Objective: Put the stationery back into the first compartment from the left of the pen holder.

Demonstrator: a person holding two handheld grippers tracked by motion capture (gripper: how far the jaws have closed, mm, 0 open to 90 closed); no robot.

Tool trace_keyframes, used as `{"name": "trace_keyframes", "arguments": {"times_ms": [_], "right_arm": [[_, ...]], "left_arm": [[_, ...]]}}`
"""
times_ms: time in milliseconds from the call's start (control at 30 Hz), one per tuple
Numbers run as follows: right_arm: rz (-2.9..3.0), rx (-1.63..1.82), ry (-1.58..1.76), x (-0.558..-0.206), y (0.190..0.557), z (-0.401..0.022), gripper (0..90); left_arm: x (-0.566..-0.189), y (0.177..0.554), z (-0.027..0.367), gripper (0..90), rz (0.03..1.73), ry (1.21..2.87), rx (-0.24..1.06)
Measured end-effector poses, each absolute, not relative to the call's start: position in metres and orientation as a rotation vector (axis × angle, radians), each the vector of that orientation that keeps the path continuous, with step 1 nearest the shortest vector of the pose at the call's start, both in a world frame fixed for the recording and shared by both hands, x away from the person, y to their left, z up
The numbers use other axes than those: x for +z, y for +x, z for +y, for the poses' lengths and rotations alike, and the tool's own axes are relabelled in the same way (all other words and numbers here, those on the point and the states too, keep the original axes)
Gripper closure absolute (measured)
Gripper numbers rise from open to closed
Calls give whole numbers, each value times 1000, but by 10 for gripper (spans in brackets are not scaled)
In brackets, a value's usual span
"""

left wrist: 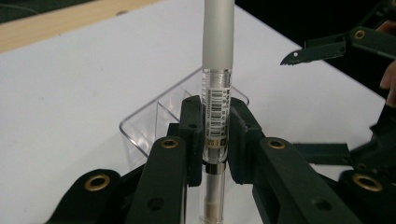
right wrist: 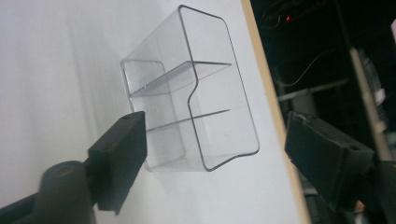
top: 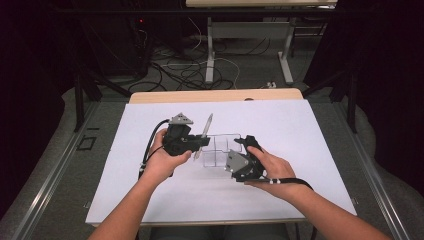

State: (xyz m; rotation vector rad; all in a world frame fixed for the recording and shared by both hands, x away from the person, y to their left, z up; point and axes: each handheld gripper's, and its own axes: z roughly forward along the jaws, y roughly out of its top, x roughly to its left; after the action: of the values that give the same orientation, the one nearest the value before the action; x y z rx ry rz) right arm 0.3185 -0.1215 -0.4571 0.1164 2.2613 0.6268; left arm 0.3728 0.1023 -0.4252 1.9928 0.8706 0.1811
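1. Left gripper: fingers clamped on pen, mid-barrel at barcode label; frosted cap up toward 12 o'clock.
2. Right gripper: fingers wide apart, clear organizer between them w/o contact.
3. Organizer: glossy transparent plastic, rounded corners, thin dividers, on matte white desk.

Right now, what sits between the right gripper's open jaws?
In the right gripper view, the clear divided organizer lies in the gap of the right gripper, jaws apart and not touching it.
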Motion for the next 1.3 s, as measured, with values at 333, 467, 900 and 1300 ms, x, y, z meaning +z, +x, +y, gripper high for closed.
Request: {"name": "trace_keyframes", "arguments": {"times_ms": [333,467,900,1300], "right_arm": [[2397,912,556,-450,340,-141,7],[2390,1036,737,-450,347,-153,0],[2233,1148,1022,-464,353,-189,0],[2132,1168,1152,-481,351,-219,0]], "left_arm": [[-429,381,104,789,880,1885,241],[-430,384,102,789,879,1843,258],[-445,396,87,789,877,1775,314],[-464,404,77,789,911,1783,321]]}}
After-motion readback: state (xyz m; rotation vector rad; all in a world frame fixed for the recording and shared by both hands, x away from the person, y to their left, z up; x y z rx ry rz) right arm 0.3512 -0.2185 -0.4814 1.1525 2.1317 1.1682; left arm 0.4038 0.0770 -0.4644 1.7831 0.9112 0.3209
